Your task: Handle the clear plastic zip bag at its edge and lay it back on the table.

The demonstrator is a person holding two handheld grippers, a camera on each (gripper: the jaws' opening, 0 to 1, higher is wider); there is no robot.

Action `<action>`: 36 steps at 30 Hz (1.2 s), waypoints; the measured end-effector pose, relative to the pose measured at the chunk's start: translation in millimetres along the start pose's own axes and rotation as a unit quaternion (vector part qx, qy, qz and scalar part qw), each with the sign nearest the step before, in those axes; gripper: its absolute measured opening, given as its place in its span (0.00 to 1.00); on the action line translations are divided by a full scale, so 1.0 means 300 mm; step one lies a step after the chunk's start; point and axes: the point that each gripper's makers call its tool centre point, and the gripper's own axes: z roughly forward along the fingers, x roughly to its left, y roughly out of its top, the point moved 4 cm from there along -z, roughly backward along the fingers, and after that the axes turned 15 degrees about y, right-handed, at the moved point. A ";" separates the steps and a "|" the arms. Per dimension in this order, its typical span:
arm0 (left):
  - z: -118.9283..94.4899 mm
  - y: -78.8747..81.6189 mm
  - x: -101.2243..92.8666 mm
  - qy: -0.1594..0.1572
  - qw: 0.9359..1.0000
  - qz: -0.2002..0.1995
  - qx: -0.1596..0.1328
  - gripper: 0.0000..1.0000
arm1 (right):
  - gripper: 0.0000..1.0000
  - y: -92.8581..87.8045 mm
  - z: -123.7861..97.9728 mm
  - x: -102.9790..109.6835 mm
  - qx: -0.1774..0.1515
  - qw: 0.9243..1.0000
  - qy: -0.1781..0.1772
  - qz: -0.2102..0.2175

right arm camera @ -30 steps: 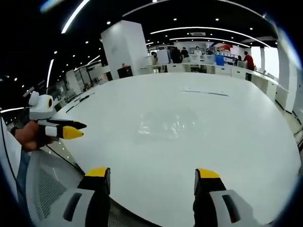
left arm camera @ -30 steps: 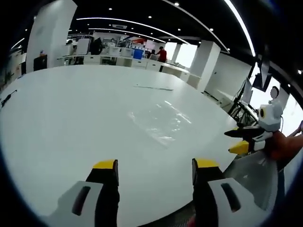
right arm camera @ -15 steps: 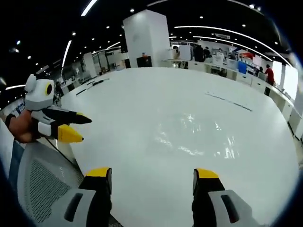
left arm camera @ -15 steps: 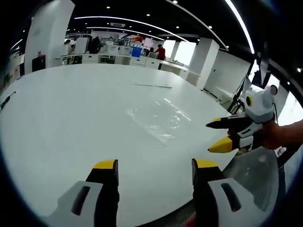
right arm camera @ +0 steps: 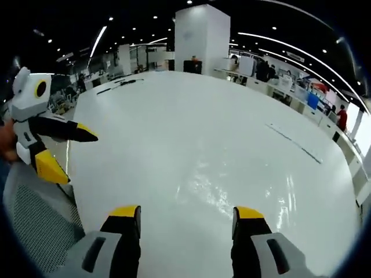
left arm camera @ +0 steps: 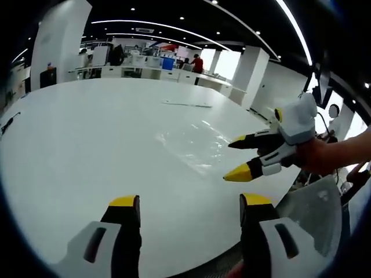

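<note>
1. The clear plastic zip bag (left arm camera: 188,147) is lying flat on the white tabletop (left arm camera: 87,133). It is showing as a patch of glossy, wrinkled glare. In the right gripper view the bag (right arm camera: 243,188) is sitting just ahead of that view's own jaws.
2. The left claw (left arm camera: 190,204) is hovering with its two yellow-tipped jaws spread wide apart. Nothing is sitting between them. It is staying over the near edge of the tabletop, apart from the bag.
3. In the right gripper view the left claw (right arm camera: 64,150) is coming in from the left edge, off the tabletop's side. Its jaws are parted there too.
4. The right claw (right arm camera: 186,212) is also standing with jaws wide apart and gripping nothing. The bag's glare is lying just beyond its tips.
5. In the left gripper view the right claw (left arm camera: 235,157) is reaching in from the right, held in a person's hand (left arm camera: 316,161). Its jaws are parted. Its yellow tips are pointing toward the bag's near right edge, close to it. Contact cannot be told.
6. A thin dark strip (left arm camera: 186,105) is lying on the tabletop well beyond the bag.
7. A grey mesh chair back (right arm camera: 40,217) is showing beside the tabletop's edge.
8. A white pillar (right arm camera: 202,37) is standing behind the tabletop.
</note>
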 end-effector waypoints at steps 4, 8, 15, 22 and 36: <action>-0.002 0.004 -0.005 0.001 1.000 -0.003 -0.002 0.68 | 0.56 0.009 0.030 -0.001 0.017 1.000 0.005 -0.016; -0.002 0.003 -0.007 0.001 1.000 -0.004 -0.001 0.68 | 0.55 0.020 0.054 -0.006 0.037 0.998 0.006 -0.046; 0.000 0.000 -0.009 -0.001 1.000 -0.004 0.003 0.67 | 0.53 0.040 0.084 -0.011 0.051 0.997 0.001 -0.054; 0.004 -0.004 -0.005 -0.001 1.000 -0.007 0.004 0.66 | 0.53 0.046 0.096 -0.017 0.057 0.997 0.004 -0.055; 0.000 -0.005 -0.006 0.000 1.000 -0.010 0.005 0.65 | 0.52 0.010 0.127 -0.043 0.073 0.996 0.017 -0.038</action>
